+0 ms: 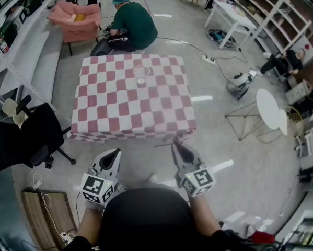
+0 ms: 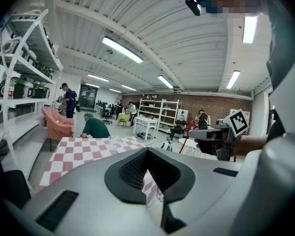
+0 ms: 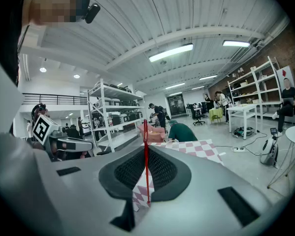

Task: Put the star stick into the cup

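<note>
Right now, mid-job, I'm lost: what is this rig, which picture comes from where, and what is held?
No robot: a person holds tongs in each hand. The wide picture is from a head camera looking down; the other two cameras ride on the tongs. The right tongs are shut on the thin red star stick. The left tongs are shut and empty. Ahead, a clear cup stands on the checked table.

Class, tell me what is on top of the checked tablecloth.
Only a clear cup stands on the tablecloth; it hides the table beneath.
</note>
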